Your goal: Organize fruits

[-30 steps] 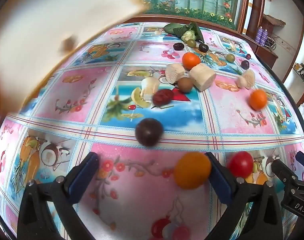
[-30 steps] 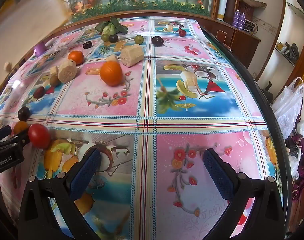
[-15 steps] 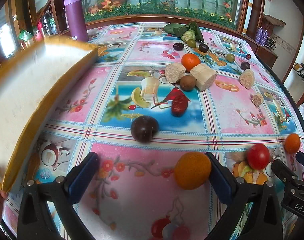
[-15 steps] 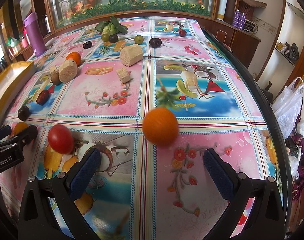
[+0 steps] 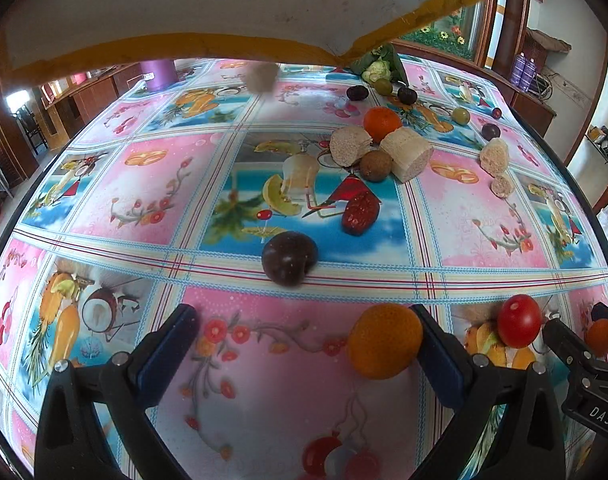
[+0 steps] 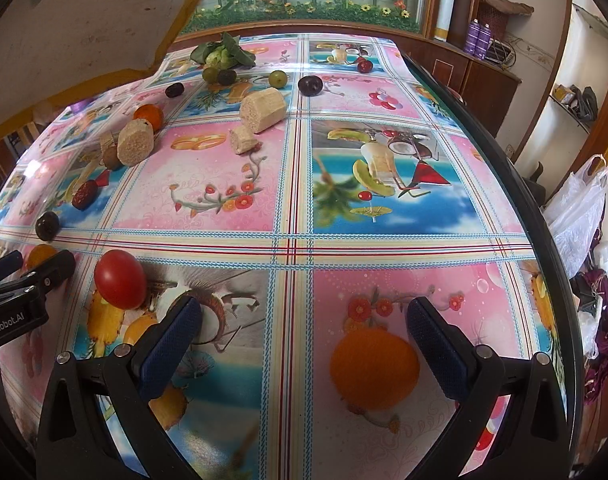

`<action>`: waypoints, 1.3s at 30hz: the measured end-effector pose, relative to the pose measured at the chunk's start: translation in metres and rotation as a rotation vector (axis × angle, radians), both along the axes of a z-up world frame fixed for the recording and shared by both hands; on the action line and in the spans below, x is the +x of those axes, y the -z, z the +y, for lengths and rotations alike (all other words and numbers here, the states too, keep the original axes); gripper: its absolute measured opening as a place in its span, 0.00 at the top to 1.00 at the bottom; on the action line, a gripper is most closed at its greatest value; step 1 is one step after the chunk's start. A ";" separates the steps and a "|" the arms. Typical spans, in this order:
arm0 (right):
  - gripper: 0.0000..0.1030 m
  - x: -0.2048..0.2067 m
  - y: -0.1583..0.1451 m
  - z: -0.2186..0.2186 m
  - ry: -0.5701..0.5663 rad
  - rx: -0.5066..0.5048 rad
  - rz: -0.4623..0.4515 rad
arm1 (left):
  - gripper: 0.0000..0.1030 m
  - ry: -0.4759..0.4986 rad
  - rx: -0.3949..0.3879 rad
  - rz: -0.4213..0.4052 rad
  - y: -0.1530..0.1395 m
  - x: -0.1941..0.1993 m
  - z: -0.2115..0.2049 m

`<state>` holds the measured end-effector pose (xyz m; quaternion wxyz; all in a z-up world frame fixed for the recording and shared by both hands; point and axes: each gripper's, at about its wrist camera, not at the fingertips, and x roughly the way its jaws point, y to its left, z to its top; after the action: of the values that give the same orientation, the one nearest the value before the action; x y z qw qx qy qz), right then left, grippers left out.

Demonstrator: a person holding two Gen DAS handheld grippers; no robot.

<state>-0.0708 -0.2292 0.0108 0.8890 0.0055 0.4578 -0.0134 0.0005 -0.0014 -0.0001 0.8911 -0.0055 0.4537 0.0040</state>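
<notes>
Both grippers wide open, gripping nothing. Left gripper (image 5: 304,344), black-framed with blue-padded fingers (image 5: 164,356), low over the glossy fruit-printed tablecloth (image 5: 144,184); a yellow-orange round citrus fruit (image 5: 385,341) resting on the cloth just inside the right-hand finger, touching it or nearly so, cannot tell which. Right gripper (image 6: 304,340) likewise spread, with a bright orange round fruit (image 6: 374,368) lying between its fingers, close beside the right-hand one, slightly blurred. Just ahead of the left gripper, a dark purple plum (image 5: 290,258) on the striped border of the cloth, and beyond it a wrinkled dark red date-like fruit (image 5: 359,213). Farther back, a cluster: two pale cut cylindrical chunks (image 5: 407,154), a brown round fruit (image 5: 375,165) touching them, a deep orange fruit (image 5: 381,123) behind. Off to the right of that, two smaller pale pieces (image 5: 494,155). Near the far edge, green and dark small round fruits (image 5: 407,95) beside a leafy green bundle (image 5: 377,70). Between the two grippers, a shiny red tomato (image 6: 120,279) on the cloth. Overhead at upper left, a large pale flat board with a yellow edge (image 5: 240,46), tilted above the table, blurred.
</notes>
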 end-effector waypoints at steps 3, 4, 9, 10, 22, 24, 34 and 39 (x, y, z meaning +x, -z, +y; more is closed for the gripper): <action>0.00 0.000 0.000 0.000 0.000 0.000 0.000 | 0.00 0.000 0.000 0.000 0.000 0.000 0.000; 0.00 0.000 0.000 0.000 0.000 0.000 0.000 | 0.00 0.000 0.000 0.000 0.000 0.000 0.000; 0.00 0.000 0.000 0.000 0.000 0.000 0.000 | 0.00 0.000 0.000 0.000 0.000 0.000 0.000; 0.00 0.000 0.000 0.000 0.000 0.000 0.000 | 0.00 0.000 0.000 0.000 0.000 0.000 0.000; 0.00 0.000 0.000 0.001 0.000 -0.001 0.001 | 0.00 0.000 0.000 0.000 0.000 0.000 0.000; 0.00 0.000 0.000 0.001 0.000 -0.001 0.001 | 0.00 0.000 0.000 0.000 0.000 0.000 0.000; 0.00 0.003 -0.004 0.005 -0.048 -0.013 0.031 | 0.00 -0.013 -0.019 -0.008 -0.005 -0.002 0.005; 0.00 -0.004 -0.027 0.014 -0.082 -0.007 -0.045 | 0.00 0.000 -0.075 -0.109 -0.035 -0.025 0.013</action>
<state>-0.0750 -0.2152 0.0379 0.8989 -0.0160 0.4374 0.0216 -0.0245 0.0115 0.0353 0.9136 -0.0390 0.4045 -0.0130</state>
